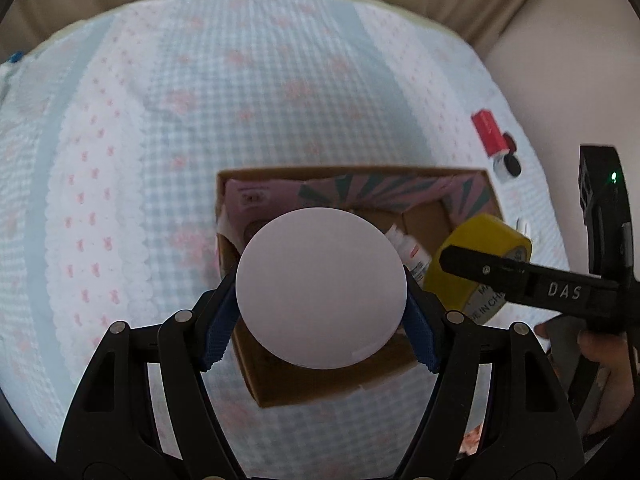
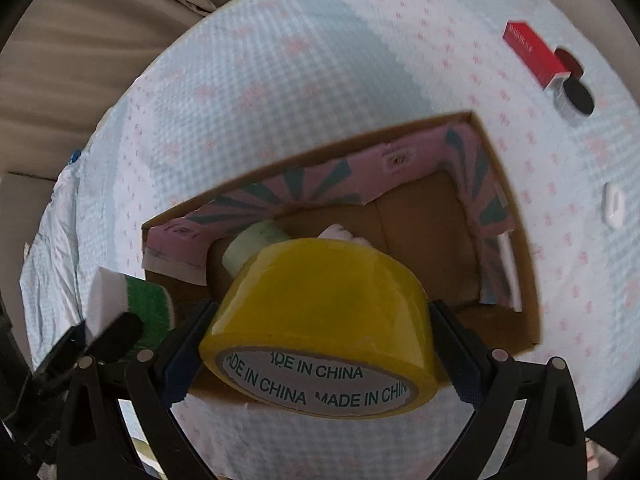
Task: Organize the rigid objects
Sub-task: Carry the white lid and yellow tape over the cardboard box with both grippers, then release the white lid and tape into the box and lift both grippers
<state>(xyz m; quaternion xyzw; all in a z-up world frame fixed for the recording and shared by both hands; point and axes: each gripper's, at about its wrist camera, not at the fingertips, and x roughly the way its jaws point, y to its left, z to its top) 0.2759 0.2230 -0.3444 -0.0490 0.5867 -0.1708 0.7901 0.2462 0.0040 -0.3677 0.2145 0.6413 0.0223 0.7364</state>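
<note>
Box [image 1: 332, 390] open on bedcover [image 1: 160, 160], centre. In box: bottle [image 1: 412, 254] toward right in left view, jar [image 2: 256, 246] toward near-left corner in right view. Disc [image 1: 322, 288] above box, between left gripper [image 1: 320, 332] pads. Tape roll [image 2: 320, 320] above box's near edge, between right gripper [image 2: 320, 344] pads. Carton [image 2: 534, 54] and small tins [image 2: 576, 100] on cover, beyond box to right.

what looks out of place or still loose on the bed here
A red box, a small black-lidded jar and a white clip-like piece lie loose on the bedspread, outside the cardboard box.
</note>
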